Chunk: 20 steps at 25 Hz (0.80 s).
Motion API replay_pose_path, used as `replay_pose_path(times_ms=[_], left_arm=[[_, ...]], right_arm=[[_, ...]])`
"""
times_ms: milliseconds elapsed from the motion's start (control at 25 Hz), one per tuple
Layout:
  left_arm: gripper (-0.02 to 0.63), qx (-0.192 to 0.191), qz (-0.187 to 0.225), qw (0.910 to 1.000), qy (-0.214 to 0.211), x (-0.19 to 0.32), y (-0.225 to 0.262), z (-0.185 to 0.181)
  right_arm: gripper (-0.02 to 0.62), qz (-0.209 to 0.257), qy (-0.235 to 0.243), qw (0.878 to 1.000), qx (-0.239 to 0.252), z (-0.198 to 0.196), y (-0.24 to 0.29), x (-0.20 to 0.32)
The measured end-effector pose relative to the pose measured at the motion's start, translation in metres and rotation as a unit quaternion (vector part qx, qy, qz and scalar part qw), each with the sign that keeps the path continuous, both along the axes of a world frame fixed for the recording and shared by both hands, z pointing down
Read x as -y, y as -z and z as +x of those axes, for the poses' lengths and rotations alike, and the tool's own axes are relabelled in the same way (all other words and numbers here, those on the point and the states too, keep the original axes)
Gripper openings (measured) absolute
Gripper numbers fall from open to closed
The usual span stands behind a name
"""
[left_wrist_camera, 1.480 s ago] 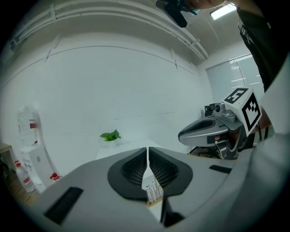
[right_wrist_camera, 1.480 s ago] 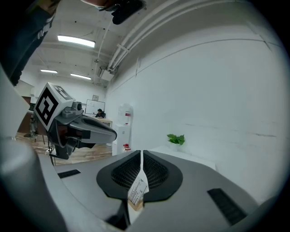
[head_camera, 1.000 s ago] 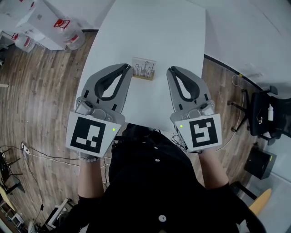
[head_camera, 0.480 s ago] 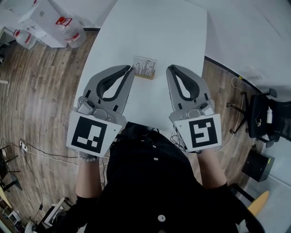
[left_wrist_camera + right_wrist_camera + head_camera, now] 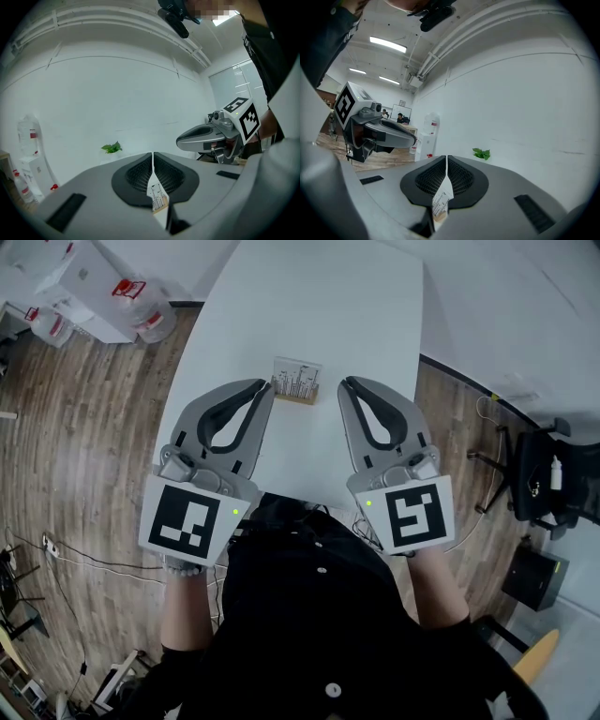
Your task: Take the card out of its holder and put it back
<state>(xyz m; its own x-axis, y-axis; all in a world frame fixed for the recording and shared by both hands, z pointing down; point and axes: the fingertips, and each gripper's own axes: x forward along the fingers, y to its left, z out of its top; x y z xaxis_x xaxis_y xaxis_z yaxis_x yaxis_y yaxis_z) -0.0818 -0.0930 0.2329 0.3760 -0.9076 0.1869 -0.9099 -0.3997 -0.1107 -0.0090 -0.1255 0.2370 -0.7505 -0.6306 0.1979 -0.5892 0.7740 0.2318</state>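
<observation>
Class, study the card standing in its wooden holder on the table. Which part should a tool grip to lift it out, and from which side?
I'd grip the card by its upper edge, coming from above, one jaw on each face. It stands upright; the wooden holder covers only its bottom edge, so the top is free.

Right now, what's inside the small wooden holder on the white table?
A white printed card stands upright in the small wooden holder. The card's bottom edge is sunk in the slot and cannot be seen.
</observation>
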Motion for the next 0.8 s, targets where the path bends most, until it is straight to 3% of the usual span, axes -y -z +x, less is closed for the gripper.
replay_pose_path(times_ms=[800], left_arm=[[0.021,-0.001,0.0,1.0,0.003,0.0012,-0.0012,0.0003]], right_arm=[[0.048,-0.009,0.001,1.0,-0.011,0.0013,-0.007,-0.0002]])
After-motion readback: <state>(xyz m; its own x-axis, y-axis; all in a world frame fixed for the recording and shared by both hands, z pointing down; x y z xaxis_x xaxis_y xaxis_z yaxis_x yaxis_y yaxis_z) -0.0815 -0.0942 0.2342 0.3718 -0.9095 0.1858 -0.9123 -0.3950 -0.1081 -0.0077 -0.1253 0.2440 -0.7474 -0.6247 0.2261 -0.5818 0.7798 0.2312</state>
